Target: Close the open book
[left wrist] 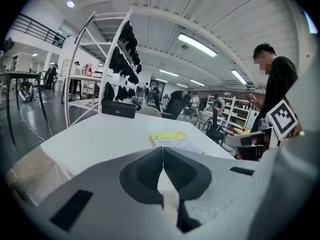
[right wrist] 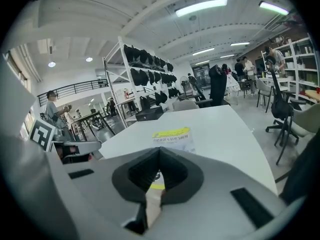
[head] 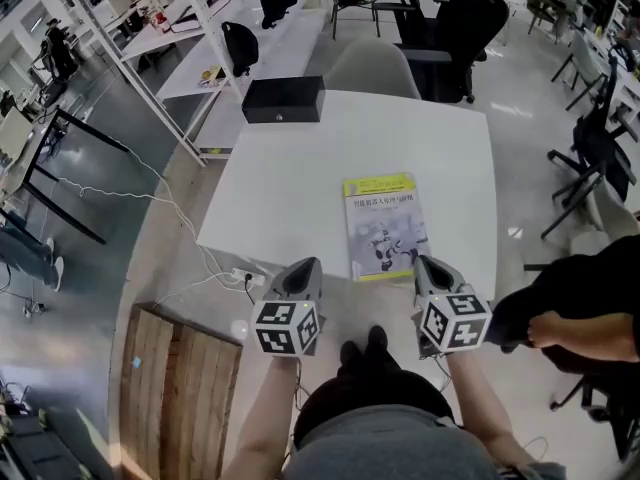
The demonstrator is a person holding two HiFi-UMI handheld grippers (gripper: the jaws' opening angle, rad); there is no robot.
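Book closed on the table, both grippers shut and empty

Book point(head: 384, 226) lies flat and closed on the white table point(head: 290, 188), cover up, a yellow band along its far end and another along its near end. It sits right of the table's middle, its near end close to the table's near edge and its long sides roughly parallel to the table's right edge.

The left gripper point(head: 303, 265) is held at the table's near edge, left of the book and apart from it. In the left gripper view its jaws meet in a closed line with nothing between them, and the book shows just beyond them, slightly to the right.

The right gripper point(head: 422, 261) is held at the book's near right corner. In the right gripper view its jaws are likewise pressed together and hold nothing; the book's cover lies straight ahead of them. Whether the tips touch the cover cannot be told.

A black box point(head: 283, 99) stands at the table's far left corner, well apart from the book. A pale chair point(head: 372, 68) is pushed up to the far edge. A person in a dark sleeve point(head: 580, 308) stands just off the table's near right corner.
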